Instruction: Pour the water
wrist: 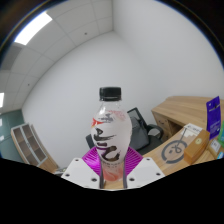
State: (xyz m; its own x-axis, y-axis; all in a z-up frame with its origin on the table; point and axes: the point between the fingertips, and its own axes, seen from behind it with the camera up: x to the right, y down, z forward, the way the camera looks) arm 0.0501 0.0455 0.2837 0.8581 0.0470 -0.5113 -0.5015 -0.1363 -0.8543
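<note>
A clear plastic bottle (110,135) with a black cap and a white label bearing red and black print stands upright between my fingers. My gripper (111,168) is shut on the bottle's lower part, and the magenta pads (93,160) press on both its sides. The bottle is held up in the air, well above the furniture behind it. Its bottom end is hidden below the fingers.
A wooden desk (175,112) stands to the right behind the bottle, with a dark office chair (140,125) beside it. A wooden surface (178,152) at the near right carries a purple box (212,112) and a small orange carton (191,133). White walls and ceiling lights fill the background.
</note>
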